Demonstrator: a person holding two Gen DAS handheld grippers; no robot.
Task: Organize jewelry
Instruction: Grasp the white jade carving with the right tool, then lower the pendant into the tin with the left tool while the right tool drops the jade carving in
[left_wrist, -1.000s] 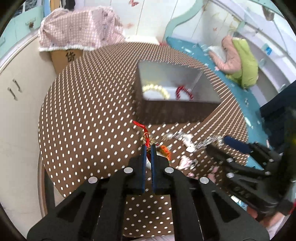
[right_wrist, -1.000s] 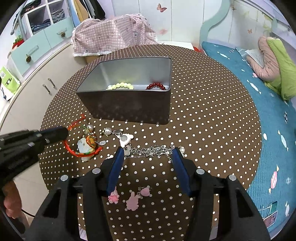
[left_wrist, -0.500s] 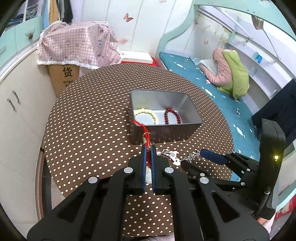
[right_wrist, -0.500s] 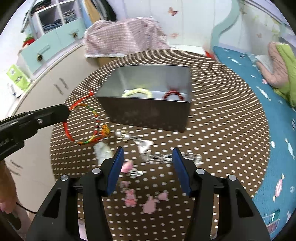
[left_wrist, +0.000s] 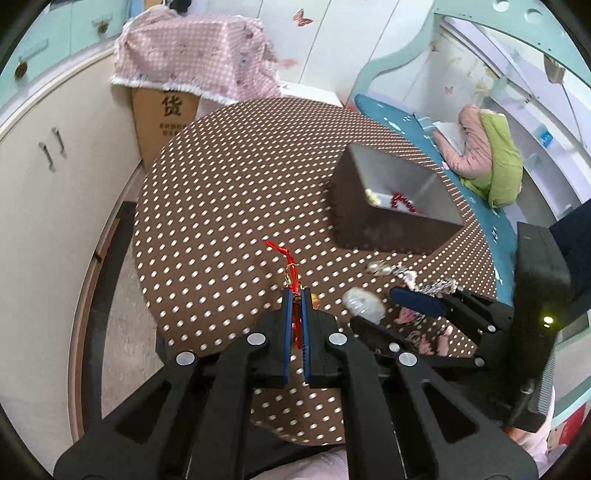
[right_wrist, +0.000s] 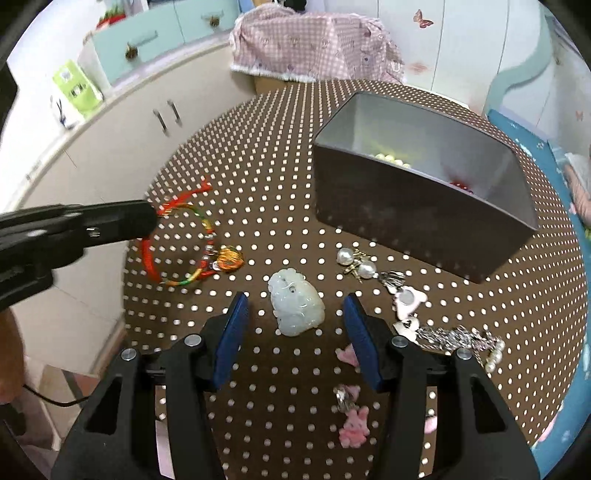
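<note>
My left gripper (left_wrist: 294, 295) is shut on a red braided cord bracelet (left_wrist: 291, 275); in the right wrist view the bracelet (right_wrist: 192, 254) hangs from it above the table's left part, with a gold charm. My right gripper (right_wrist: 295, 314) is open, its blue pads either side of a white jade pendant (right_wrist: 295, 306) that lies on the brown dotted table (right_wrist: 258, 166). A grey metal box (right_wrist: 424, 184) holds a pale bead bracelet (right_wrist: 391, 158) and a red bead bracelet (right_wrist: 461, 184).
Pearl earrings (right_wrist: 356, 262), a silver chain with pink charms (right_wrist: 443, 332) and pink bunny clips (right_wrist: 354, 428) lie right of the pendant. White cabinets (right_wrist: 110, 147) stand left of the table, a bed (left_wrist: 480, 184) to the right.
My left gripper lifted the red cord bracelet off the table and swung left. My right gripper moved left from the silver chain to straddle the jade pendant.
</note>
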